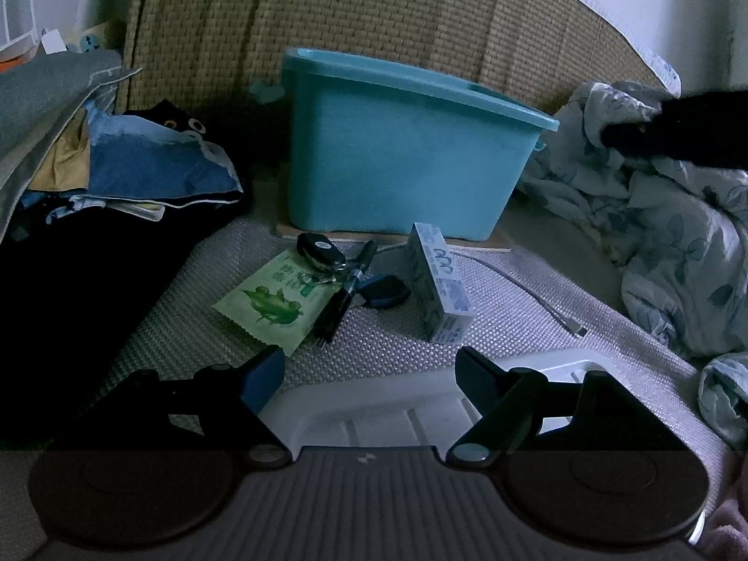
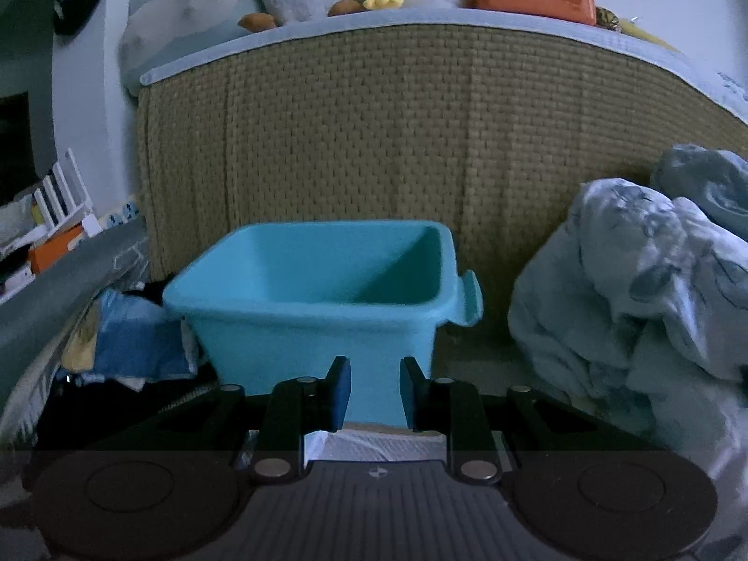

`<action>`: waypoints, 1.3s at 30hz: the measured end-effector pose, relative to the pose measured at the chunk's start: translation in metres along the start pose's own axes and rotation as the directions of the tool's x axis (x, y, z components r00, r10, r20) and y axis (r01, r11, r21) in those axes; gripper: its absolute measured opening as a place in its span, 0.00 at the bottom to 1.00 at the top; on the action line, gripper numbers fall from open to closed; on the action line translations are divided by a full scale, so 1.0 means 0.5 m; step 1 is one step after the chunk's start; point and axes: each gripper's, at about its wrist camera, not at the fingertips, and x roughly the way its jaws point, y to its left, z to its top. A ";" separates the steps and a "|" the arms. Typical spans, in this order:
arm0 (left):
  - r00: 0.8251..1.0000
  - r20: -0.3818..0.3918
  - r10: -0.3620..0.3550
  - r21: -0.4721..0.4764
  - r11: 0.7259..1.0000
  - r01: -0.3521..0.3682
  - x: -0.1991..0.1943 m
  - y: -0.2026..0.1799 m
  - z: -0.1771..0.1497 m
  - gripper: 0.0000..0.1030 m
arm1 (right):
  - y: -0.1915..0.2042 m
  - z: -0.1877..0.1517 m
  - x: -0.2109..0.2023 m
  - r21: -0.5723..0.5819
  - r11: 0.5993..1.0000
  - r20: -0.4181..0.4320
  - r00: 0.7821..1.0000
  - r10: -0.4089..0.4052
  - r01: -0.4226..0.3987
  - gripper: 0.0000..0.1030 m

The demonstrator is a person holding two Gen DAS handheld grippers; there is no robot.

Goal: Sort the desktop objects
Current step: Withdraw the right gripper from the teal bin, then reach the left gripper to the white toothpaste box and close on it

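Small printed cardboard carton (image 1: 439, 280), 12 o'clock of left gripper (image 1: 369, 374): judged light, crushable; long sides best pinched. Fingers spread, empty. Right gripper (image 2: 374, 392) fingers part-spread, empty, faced toward teal plastic bin (image 2: 322, 299).

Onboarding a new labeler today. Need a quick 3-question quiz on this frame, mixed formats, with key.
1. True or false: the left gripper is open and holds nothing.
2. Multiple choice: what lies partly on the green sachet? A) key fob B) white cable C) small carton
3. Fill in: seen from the right wrist, the visible part of the teal bin's inside looks ____.

Key: 1 true; 2 A; 3 empty
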 end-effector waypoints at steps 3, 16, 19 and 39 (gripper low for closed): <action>1.000 -0.005 0.007 0.004 1.000 -0.007 0.000 -0.001 -0.001 0.80 | -0.002 -0.032 -0.019 -0.024 1.000 -0.018 1.000 -0.003 0.002 0.25; 1.000 -0.011 0.012 0.053 0.999 -0.011 -0.005 -0.021 -0.005 0.80 | -0.052 -0.196 -0.076 0.002 1.000 -0.135 0.991 -0.022 0.023 0.31; 1.000 -0.015 0.012 0.066 0.998 -0.011 -0.005 -0.026 -0.006 0.80 | -0.063 -0.224 -0.092 0.012 1.000 -0.146 0.989 -0.019 0.021 0.32; 0.999 -0.039 0.020 0.071 0.997 -0.017 0.031 -0.090 0.027 0.80 | -0.084 -0.320 -0.129 0.008 1.000 -0.152 0.988 0.014 -0.013 0.37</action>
